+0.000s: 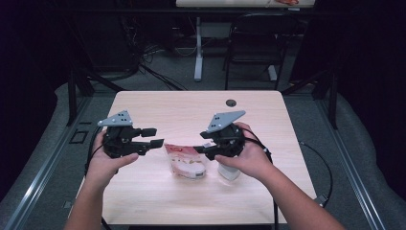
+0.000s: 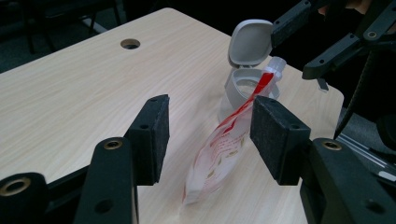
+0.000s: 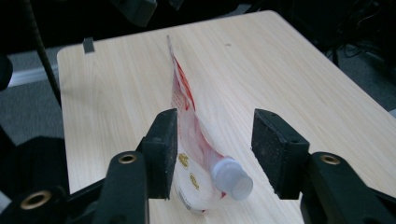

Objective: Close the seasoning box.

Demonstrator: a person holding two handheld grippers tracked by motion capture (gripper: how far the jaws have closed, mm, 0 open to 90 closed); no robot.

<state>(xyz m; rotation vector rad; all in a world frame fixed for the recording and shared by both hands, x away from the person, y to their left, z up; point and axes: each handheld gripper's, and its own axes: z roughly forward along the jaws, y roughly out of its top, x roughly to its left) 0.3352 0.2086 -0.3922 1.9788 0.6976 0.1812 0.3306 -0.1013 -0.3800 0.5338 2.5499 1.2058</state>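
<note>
A clear refill pouch [image 1: 184, 160] with red print stands on its edge at the middle of the light wooden table [image 1: 191, 110]. In the right gripper view its white capped spout [image 3: 231, 177] points at the camera, and the pouch [image 3: 184, 107] leans near the left pad. My right gripper [image 3: 219, 140] is open around the spout end, not touching it. My left gripper [image 2: 212, 123] is open too, a short way from the pouch [image 2: 215, 158]. Behind the pouch stands a white container [image 2: 243, 86] with its flip lid [image 2: 250, 42] raised. From above, both grippers, left [image 1: 154, 136] and right [image 1: 201, 143], flank the pouch.
The white container [image 1: 229, 172] sits partly under the person's right hand. A round cable hole [image 1: 231, 102] lies near the table's far edge. Beyond the table are a dark chair [image 1: 253, 43], another table's leg [image 1: 198, 48] and cables on the floor.
</note>
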